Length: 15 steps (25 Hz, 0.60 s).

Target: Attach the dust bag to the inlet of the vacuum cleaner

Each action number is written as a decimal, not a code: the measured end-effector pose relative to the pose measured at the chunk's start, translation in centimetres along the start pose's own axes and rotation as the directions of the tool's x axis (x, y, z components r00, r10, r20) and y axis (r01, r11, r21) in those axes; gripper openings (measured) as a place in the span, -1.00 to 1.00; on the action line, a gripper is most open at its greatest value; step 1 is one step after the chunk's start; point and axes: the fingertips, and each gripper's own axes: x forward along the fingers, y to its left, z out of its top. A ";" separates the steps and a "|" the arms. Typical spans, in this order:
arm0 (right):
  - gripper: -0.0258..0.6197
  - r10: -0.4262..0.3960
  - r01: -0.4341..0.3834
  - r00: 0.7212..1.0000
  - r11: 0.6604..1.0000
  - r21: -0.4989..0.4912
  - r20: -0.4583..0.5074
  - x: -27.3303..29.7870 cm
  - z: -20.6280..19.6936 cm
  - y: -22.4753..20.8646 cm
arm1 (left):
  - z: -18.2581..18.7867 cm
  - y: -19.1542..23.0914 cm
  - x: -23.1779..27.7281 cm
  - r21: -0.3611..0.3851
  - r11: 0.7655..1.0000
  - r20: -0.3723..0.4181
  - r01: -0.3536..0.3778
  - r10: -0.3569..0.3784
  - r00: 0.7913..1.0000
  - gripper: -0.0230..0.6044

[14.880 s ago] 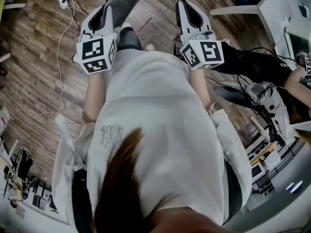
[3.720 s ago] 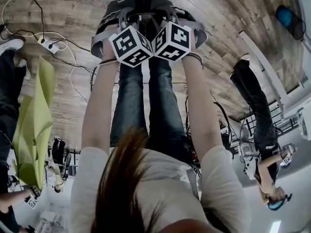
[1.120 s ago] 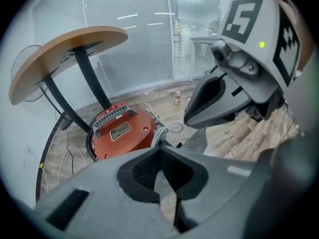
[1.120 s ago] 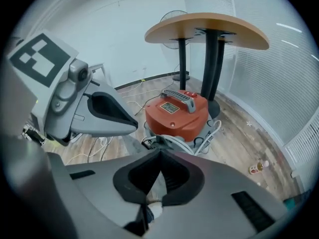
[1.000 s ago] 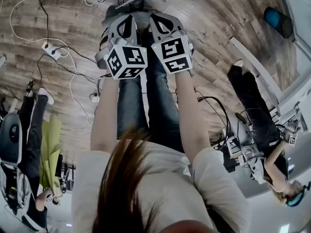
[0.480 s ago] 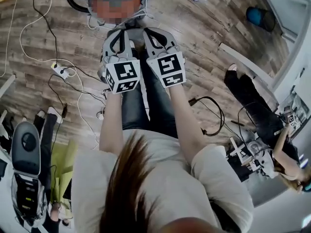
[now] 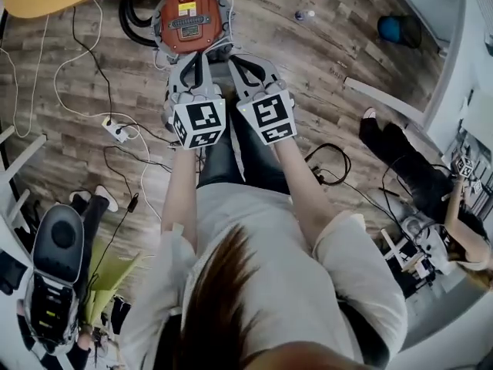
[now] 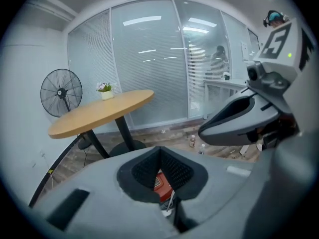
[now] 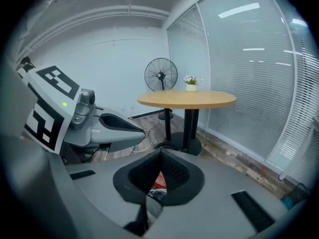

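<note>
Wood-plank floor all over, cables trailing across it, and glass walls with blinds at the back. Quick count: one vacuum cleaner (image 7: 190, 18) with a red-orange top, two claws, one round desk (image 9: 187, 99) with a yellowish top and one little flower pot (image 9: 191, 87) on it, one standing fan (image 9: 161, 74), two small bottles (image 7: 306, 1) on the floor, and one white power strip (image 7: 115, 129).

The left claw (image 8: 159, 156) is pinched fully closed, pads pressed together with nothing between them. Same for the right claw (image 9: 160, 158): closed tight and empty. The person holds the pair side by side, angled down, marker cubes facing up in the head view.

The vacuum cleaner sits on the floor straight ahead of both claws, just past their tips from above. In each gripper view a bit of its red top shows through the notch under the closed pads, so it's lower down and apart from them. A black hose (image 7: 132, 14) curls on the floor at its left side.
</note>
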 end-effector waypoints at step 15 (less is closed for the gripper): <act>-0.92 -0.068 0.064 0.970 0.998 0.023 0.232 -8.4 11.5 -0.6 | 11.8 1.6 -7.4 -0.062 0.998 0.189 -0.009 0.021 0.982 -0.87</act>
